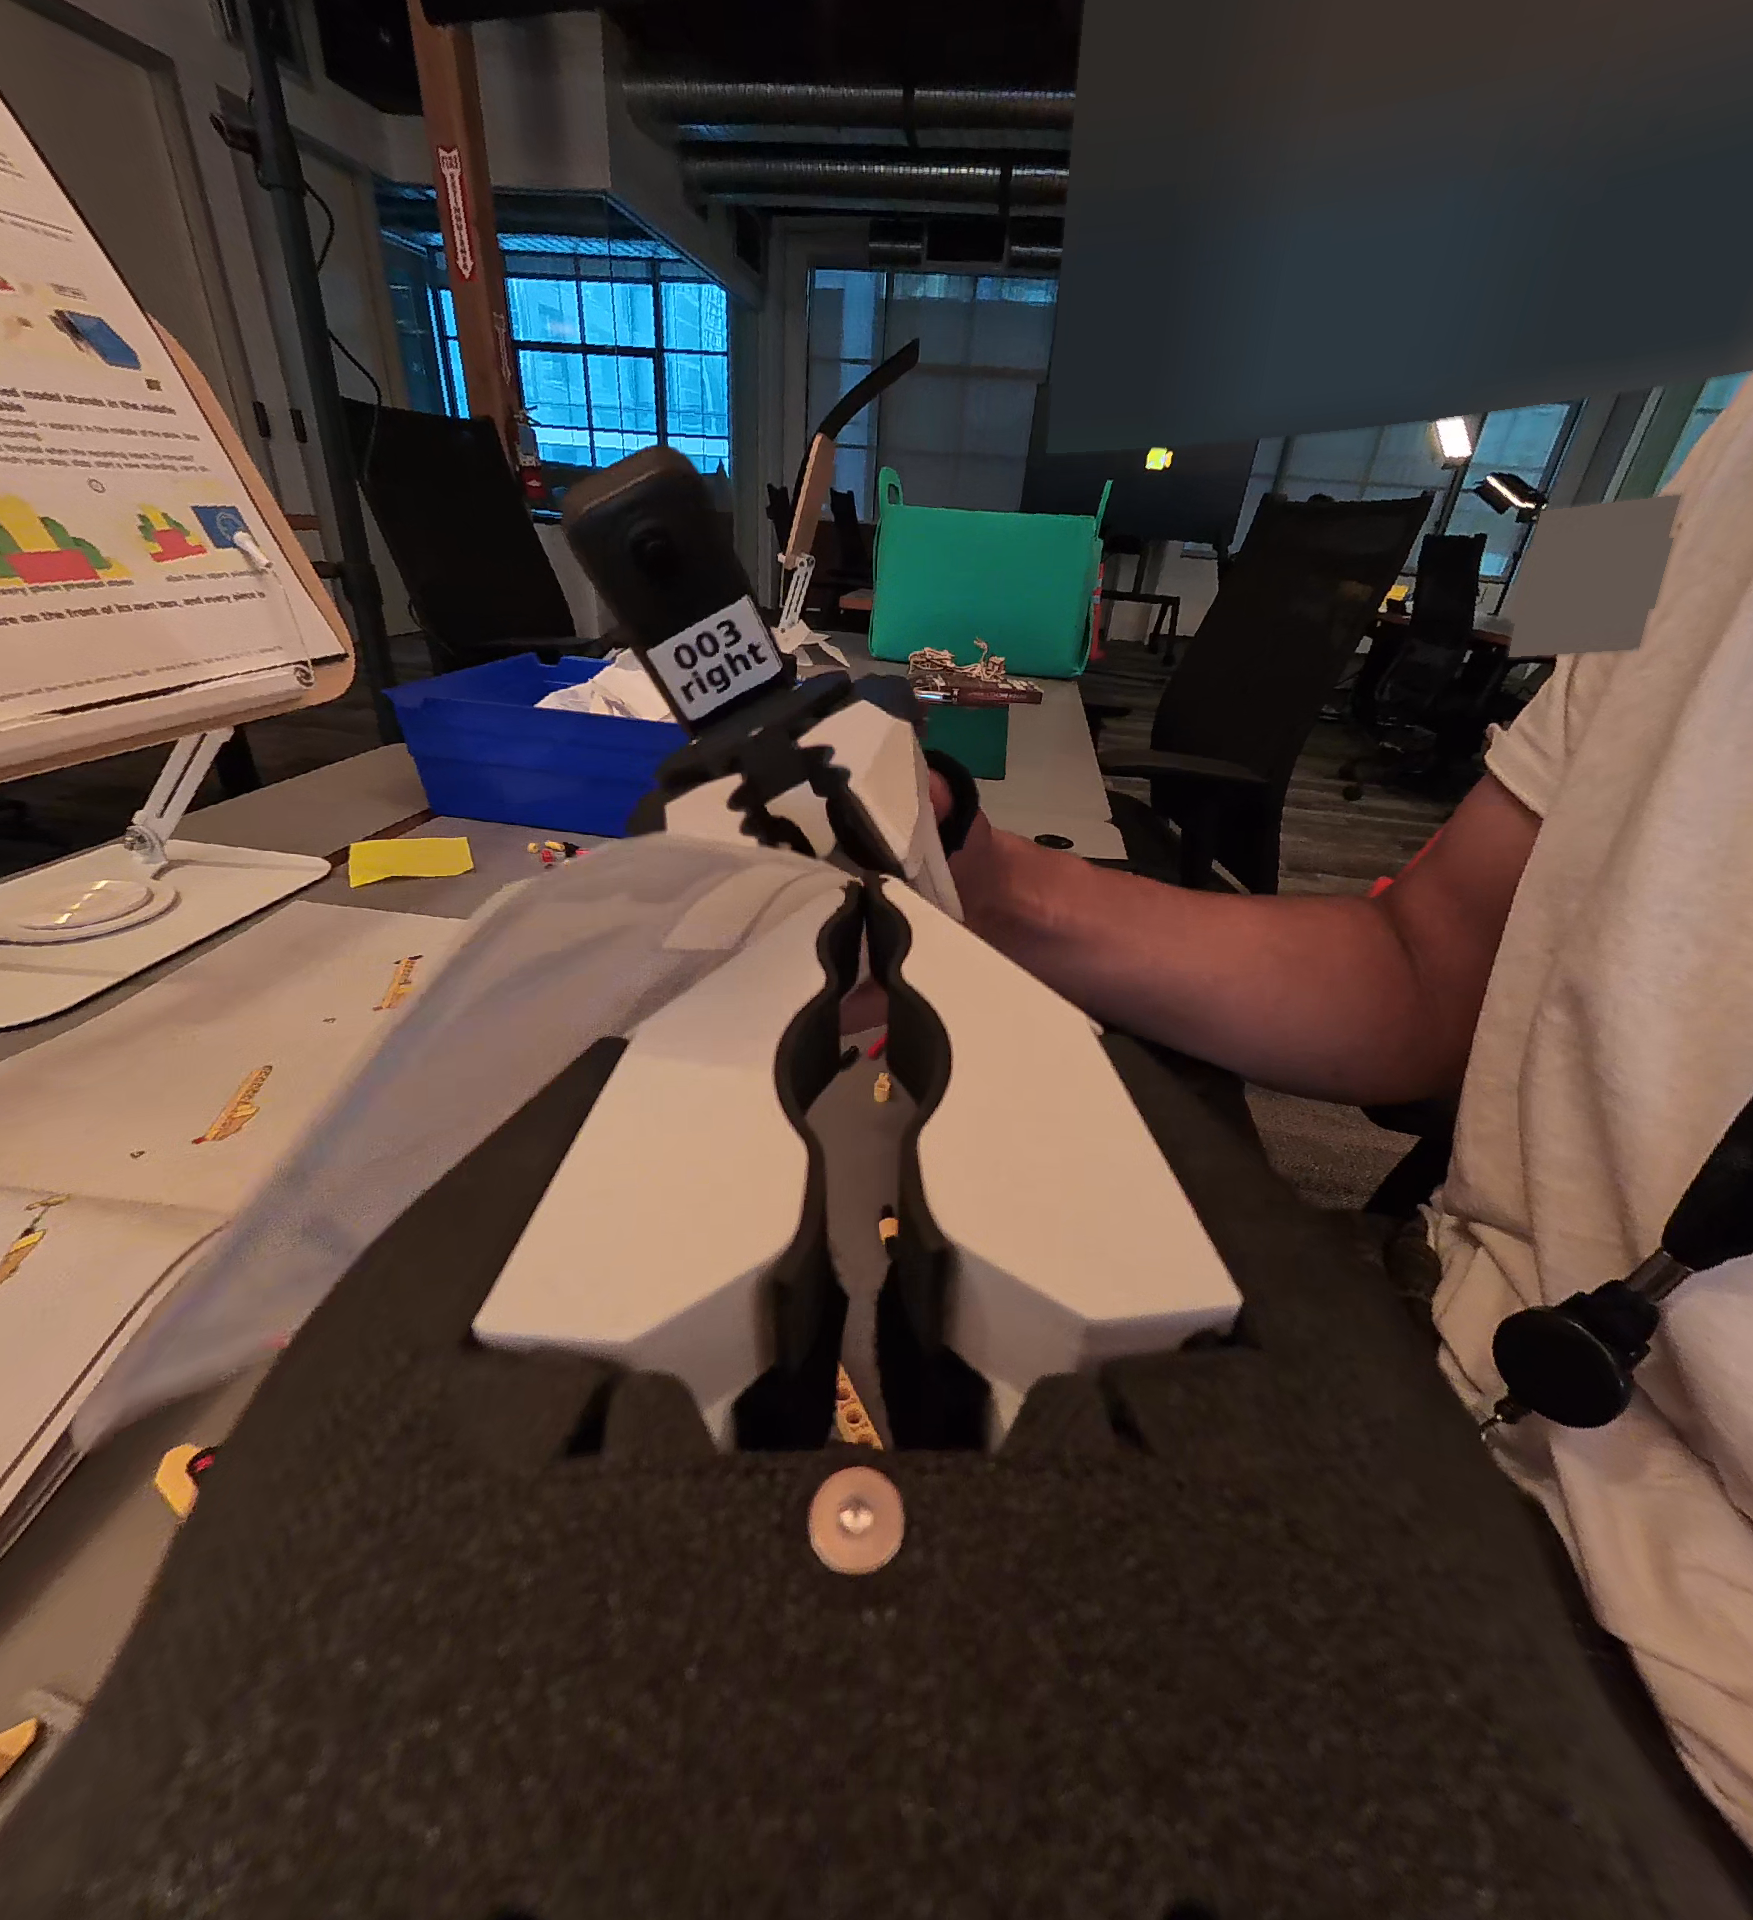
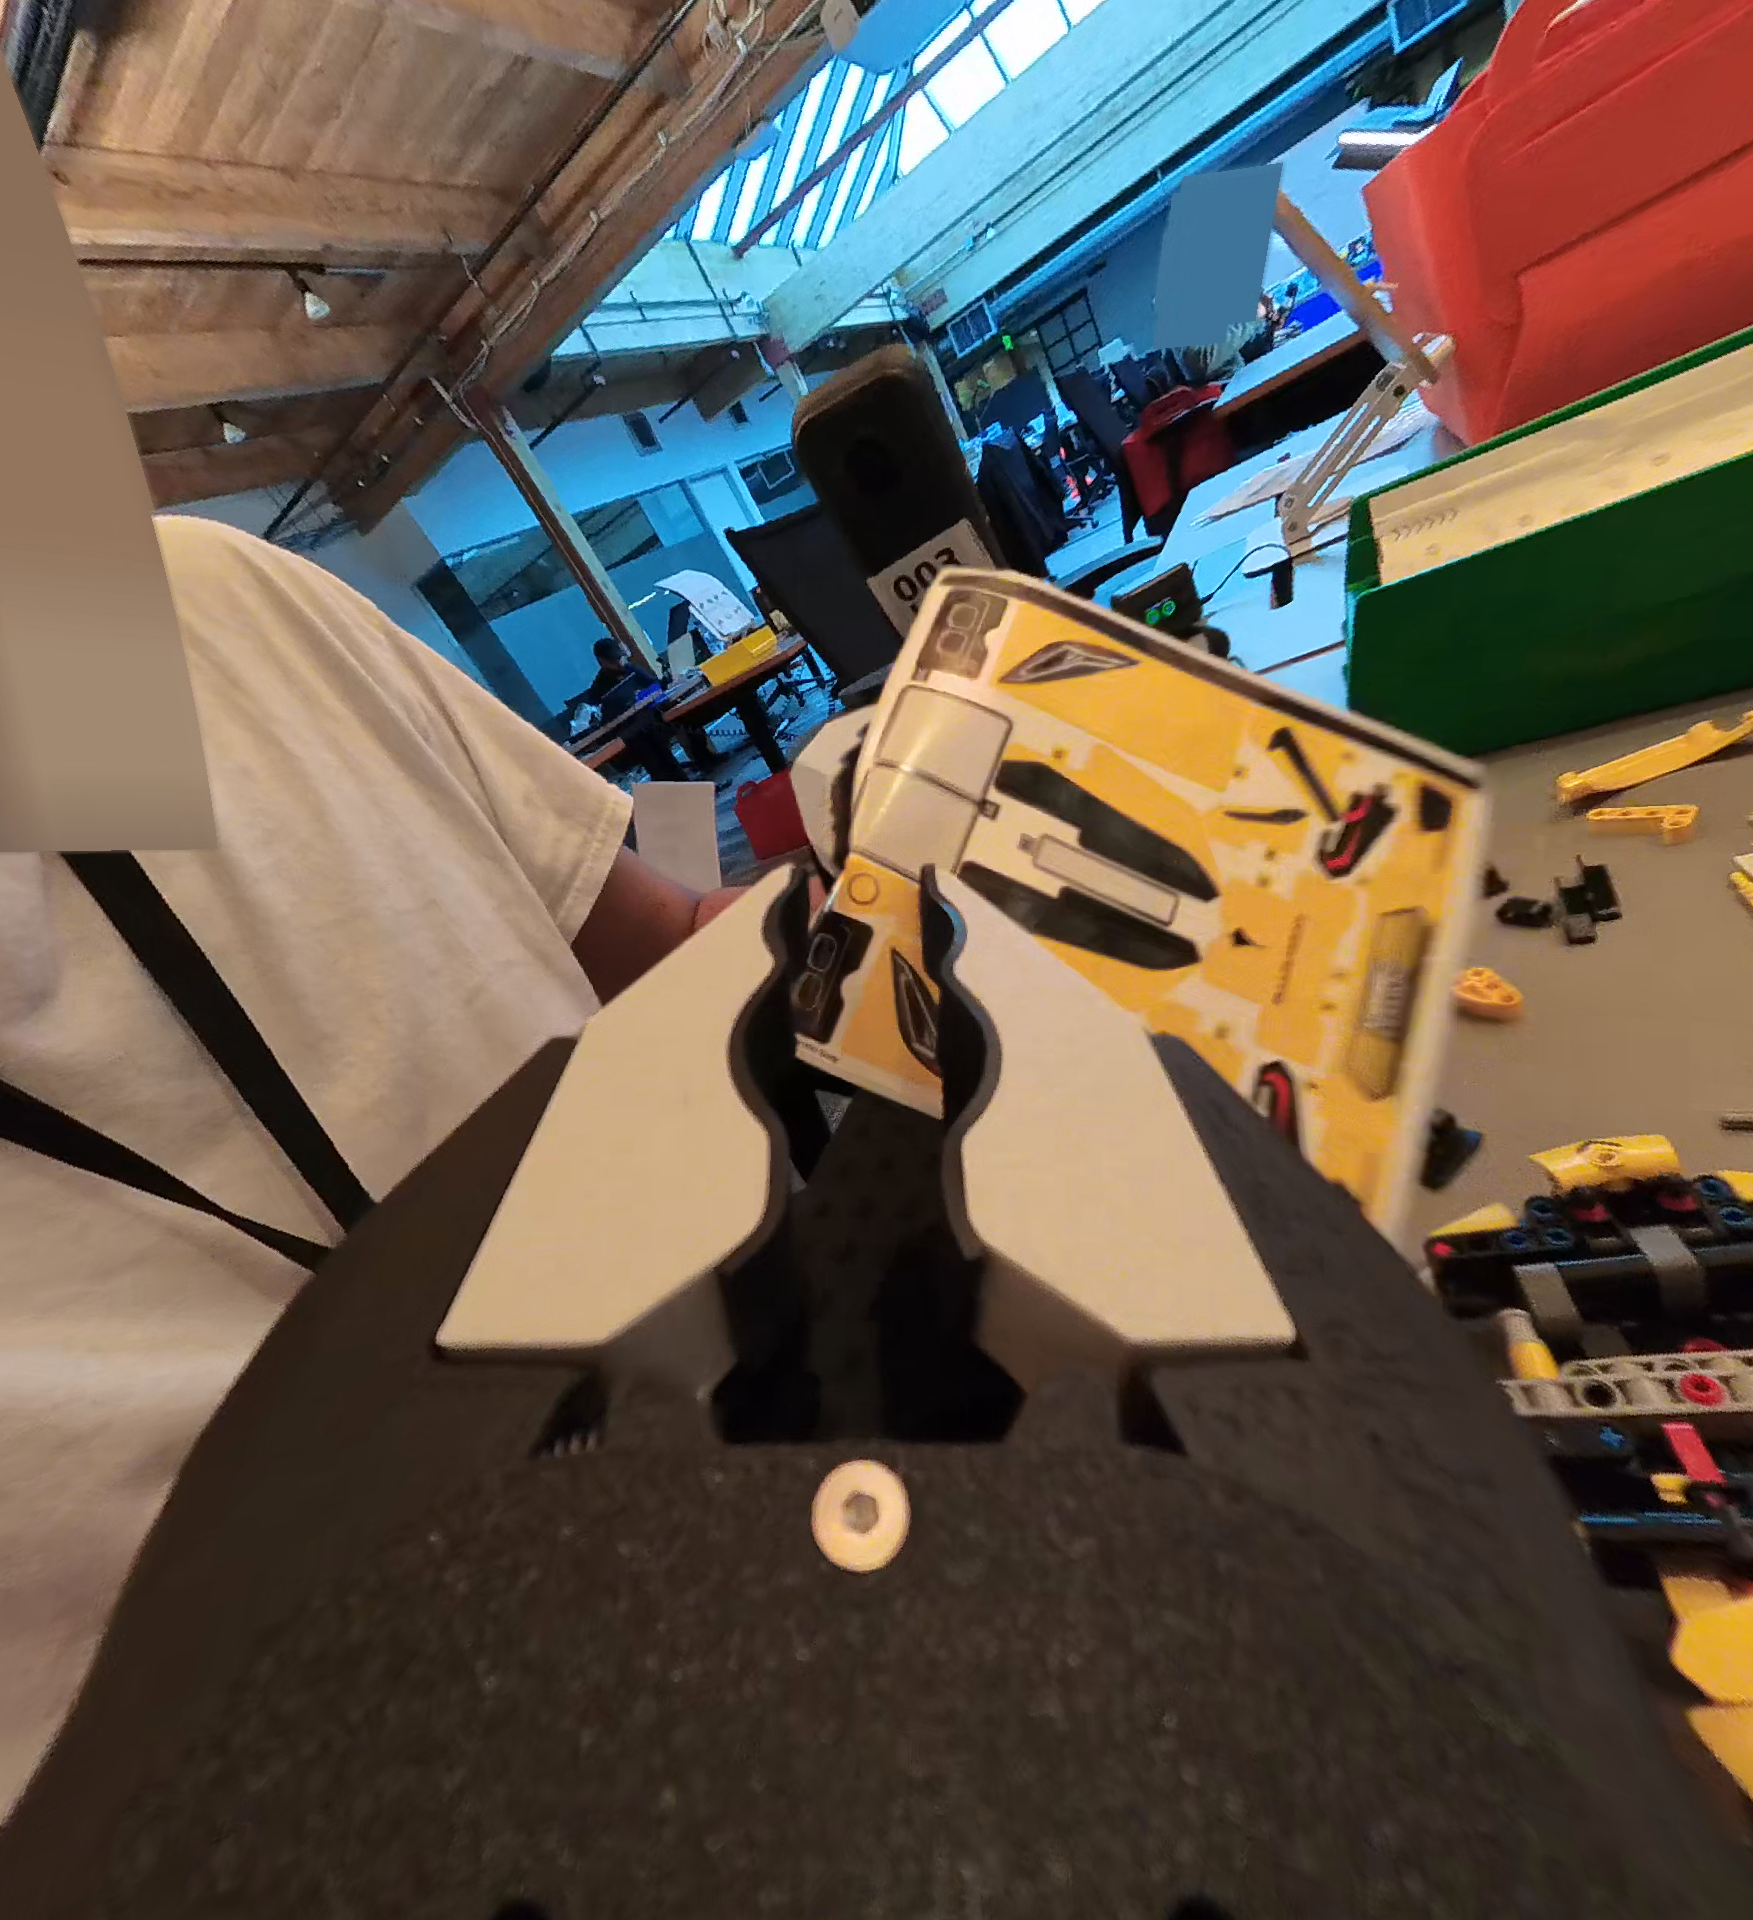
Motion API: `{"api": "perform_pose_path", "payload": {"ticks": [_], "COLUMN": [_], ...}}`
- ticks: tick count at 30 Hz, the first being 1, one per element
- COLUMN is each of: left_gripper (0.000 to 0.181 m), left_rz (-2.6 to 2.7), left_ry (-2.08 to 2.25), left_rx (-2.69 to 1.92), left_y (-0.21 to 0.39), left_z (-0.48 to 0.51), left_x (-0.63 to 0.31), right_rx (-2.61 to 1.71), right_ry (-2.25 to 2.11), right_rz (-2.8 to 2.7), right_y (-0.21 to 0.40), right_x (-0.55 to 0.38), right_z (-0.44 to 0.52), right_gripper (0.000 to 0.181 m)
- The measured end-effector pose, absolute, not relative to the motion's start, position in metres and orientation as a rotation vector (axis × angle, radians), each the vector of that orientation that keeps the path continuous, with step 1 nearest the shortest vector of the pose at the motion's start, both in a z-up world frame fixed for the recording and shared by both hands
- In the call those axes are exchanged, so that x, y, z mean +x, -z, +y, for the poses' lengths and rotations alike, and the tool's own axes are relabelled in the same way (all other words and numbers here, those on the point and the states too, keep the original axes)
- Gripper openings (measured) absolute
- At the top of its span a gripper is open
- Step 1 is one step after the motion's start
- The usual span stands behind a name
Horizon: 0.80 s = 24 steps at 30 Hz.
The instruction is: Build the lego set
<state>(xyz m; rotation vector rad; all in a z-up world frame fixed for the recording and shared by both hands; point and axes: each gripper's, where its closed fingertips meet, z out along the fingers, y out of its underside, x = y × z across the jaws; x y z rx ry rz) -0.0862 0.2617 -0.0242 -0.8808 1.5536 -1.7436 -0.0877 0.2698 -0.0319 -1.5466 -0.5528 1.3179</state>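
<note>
Over the grey table (image 2: 1578, 1049), our two grippers (image 1: 867, 894) (image 2: 872, 883) both pinch the yellow sticker sheet (image 2: 1215, 873), tips nearly closed.

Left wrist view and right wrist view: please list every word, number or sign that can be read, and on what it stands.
I do not copy writing; these things bear it.
White label on the black camera: printed, legible.
Instruction sheet on the stand: headings legible, small print blurred.
Red sign on the wooden post: too small.
Sticker sheet: tiny print, blurred.
</note>
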Motion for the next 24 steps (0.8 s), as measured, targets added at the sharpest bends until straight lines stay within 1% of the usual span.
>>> {"api": "perform_pose_path", "payload": {"ticks": [6,10,13,18,24], "left_gripper": [0.0,0.0,0.0,0.0,0.0], "left_rz": [1.564,1.579,1.574,1.557,1.562], "left_ry": [1.736,1.719,1.722,1.733,1.73], "left_rx": [-0.876,-0.882,-0.888,-0.899,-0.895], "left_y": [0.0258,0.0289,0.0289,0.0279,0.0279], "left_z": [0.2594,0.258,0.2583,0.2621,0.2615], "left_x": [-0.0856,-0.0838,-0.0834,-0.0837,-0.084], "right_rx": [-1.524,-1.515,-1.51,-1.536,-1.553], "right_ry": [-1.392,-1.385,-1.375,-1.336,-1.347], "right_rz": [-0.543,-0.539,-0.542,-0.532,-0.54], "right_y": [0.0293,0.0284,0.0281,0.0317,0.0347], "right_x": [-0.0902,-0.0869,-0.0869,-0.0846,-0.0891], "right_z": [0.2673,0.2669,0.267,0.2712,0.271], "right_gripper": [0.011,0.0,0.002,0.013,0.011]}}
